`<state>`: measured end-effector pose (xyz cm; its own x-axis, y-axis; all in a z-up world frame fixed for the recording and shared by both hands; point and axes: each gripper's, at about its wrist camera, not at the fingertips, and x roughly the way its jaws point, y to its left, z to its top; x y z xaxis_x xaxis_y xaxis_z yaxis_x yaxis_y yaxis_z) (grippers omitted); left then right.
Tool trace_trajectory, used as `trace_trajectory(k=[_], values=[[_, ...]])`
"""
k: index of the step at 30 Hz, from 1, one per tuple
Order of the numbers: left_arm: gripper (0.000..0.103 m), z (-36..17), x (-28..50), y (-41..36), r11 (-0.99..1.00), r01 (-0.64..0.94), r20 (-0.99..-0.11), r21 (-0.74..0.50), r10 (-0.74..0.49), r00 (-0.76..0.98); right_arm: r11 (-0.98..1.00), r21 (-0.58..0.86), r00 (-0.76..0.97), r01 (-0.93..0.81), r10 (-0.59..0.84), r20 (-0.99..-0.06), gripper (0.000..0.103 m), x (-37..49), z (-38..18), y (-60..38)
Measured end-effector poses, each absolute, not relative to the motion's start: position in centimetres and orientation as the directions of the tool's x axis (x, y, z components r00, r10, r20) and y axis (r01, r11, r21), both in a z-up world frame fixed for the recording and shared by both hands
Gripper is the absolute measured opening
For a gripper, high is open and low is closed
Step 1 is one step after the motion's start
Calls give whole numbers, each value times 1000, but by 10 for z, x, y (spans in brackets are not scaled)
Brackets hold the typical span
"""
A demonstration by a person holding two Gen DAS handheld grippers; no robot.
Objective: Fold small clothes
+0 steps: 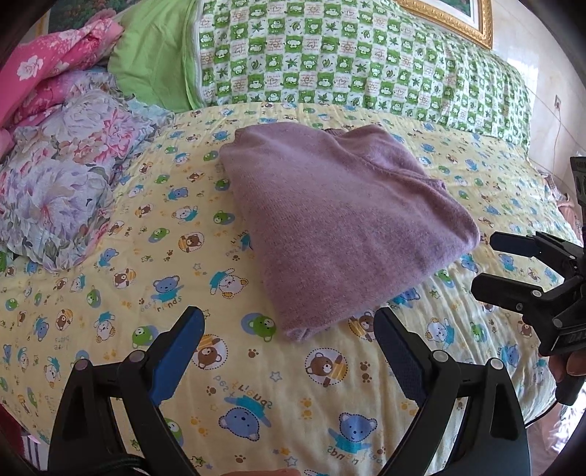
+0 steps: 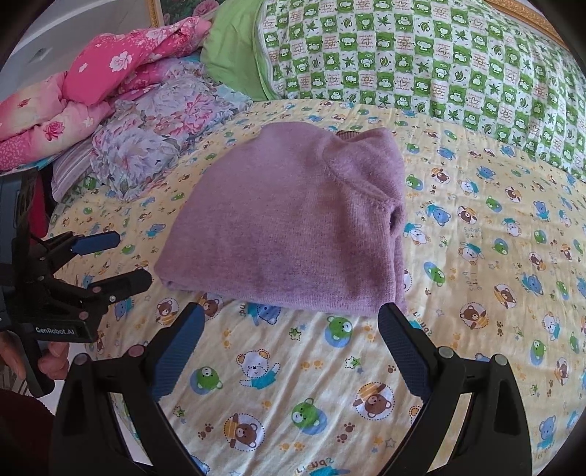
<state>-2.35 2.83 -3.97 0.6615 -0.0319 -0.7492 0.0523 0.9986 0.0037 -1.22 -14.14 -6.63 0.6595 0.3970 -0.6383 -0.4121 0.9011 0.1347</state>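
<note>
1. Purple sweater (image 1: 337, 227): soft knitted cloth, fuzzy matt nap.
2. Bear-print sheet (image 1: 256, 384): thin printed woven cloth, matt, lightly creased.
3. Green checked quilt (image 1: 329, 58): printed cloth, matt.
4. Left gripper (image 1: 289, 344) and right gripper (image 2: 291, 342): black matt plastic arms; blue finger pads (image 2: 179, 351) with fine textured grip.
5. Picture frame (image 1: 483, 25): glossy gilt finish.
</note>
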Motion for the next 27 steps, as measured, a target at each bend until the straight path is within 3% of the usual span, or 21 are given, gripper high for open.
trace_trajectory(k=[27], values=[[94,-34,-24,21,999,46,-753,5,-26,658,893,177,653,-413,426,-626,96,-10,-61,-139]])
